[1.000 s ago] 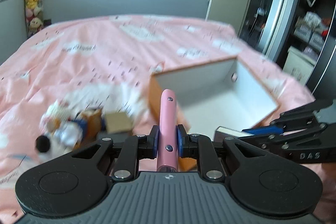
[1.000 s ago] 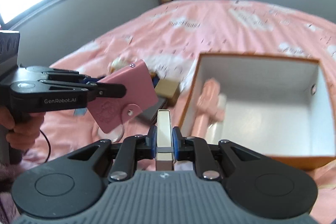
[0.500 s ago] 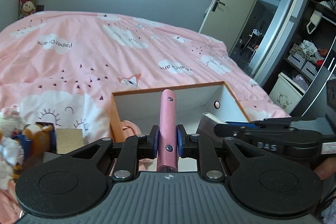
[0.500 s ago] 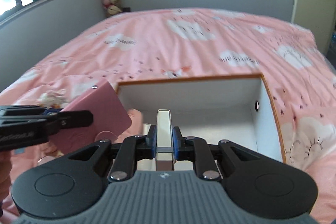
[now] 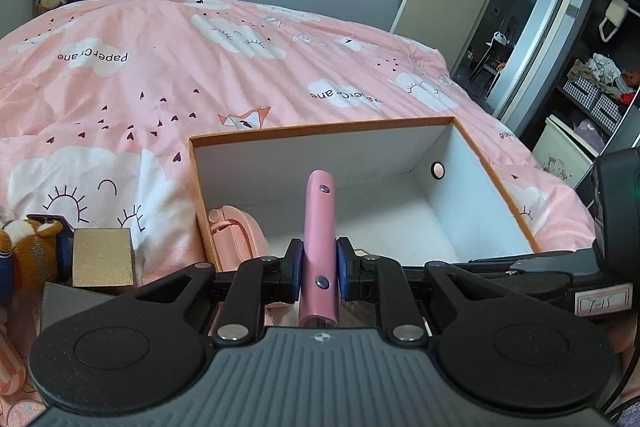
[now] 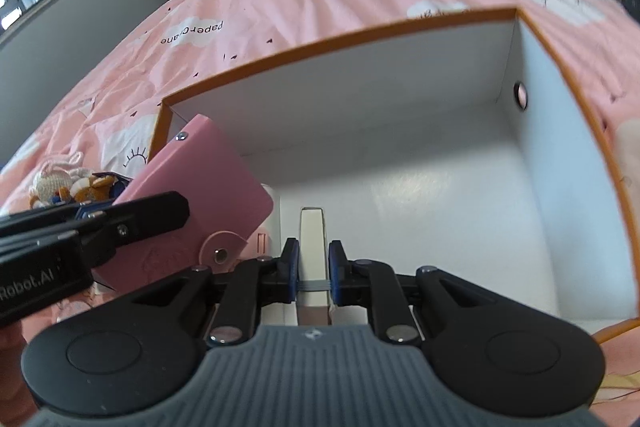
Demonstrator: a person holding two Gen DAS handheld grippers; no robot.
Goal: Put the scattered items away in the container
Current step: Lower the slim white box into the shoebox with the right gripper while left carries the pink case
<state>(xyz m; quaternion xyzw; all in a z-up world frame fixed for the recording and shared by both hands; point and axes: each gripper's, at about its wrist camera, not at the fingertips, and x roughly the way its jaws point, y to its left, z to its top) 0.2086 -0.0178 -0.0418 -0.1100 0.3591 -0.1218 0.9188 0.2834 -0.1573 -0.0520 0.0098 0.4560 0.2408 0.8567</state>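
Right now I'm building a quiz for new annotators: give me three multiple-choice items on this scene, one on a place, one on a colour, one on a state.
1. Where is the gold box?
A. inside the storage box
B. on the bed, left of the storage box
C. in a claw

2. What colour is the storage box's rim?
A. orange
B. green
C. black

3. The left claw is:
A. open, empty
B. shut on the pink case
C. out of view

Answers: B, it sits outside the left wall; A, orange edge all round; B, pads press the case's sides.

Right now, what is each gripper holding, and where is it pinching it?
The left gripper pinches a flat pink snap-button case at its near edge. The right gripper pinches a slim white box near its lower end.
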